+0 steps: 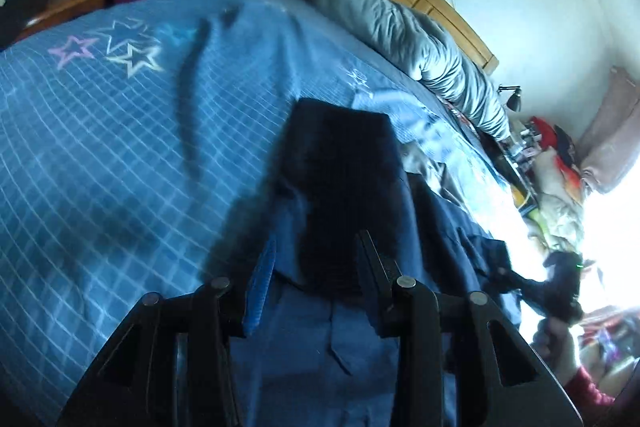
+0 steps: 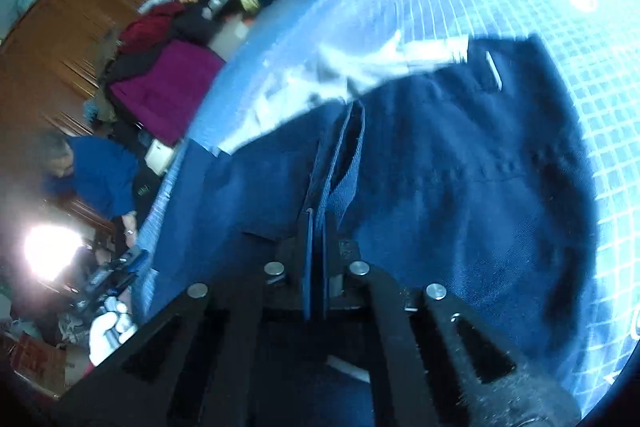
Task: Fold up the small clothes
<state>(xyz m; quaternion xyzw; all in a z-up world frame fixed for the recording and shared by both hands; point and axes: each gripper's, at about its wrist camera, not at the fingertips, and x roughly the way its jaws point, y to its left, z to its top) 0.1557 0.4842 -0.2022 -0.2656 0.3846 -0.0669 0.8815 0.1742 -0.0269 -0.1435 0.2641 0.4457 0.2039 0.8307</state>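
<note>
Clearly, the dark navy woven garment [image 2: 460, 155] is lying spread on the blue checked bedspread [image 1: 120, 131], partly over a pale light-blue cloth [image 2: 360, 67] beside it. The right gripper [image 2: 318, 227] is pinching a raised fold of the garment, jaws closed on it. The left gripper [image 1: 316, 259] is hovering over the garment's edge, jaws apart. The fabric is looking soft, light and limp, so gripping at seams or hemmed edges is likely holding best.
</note>
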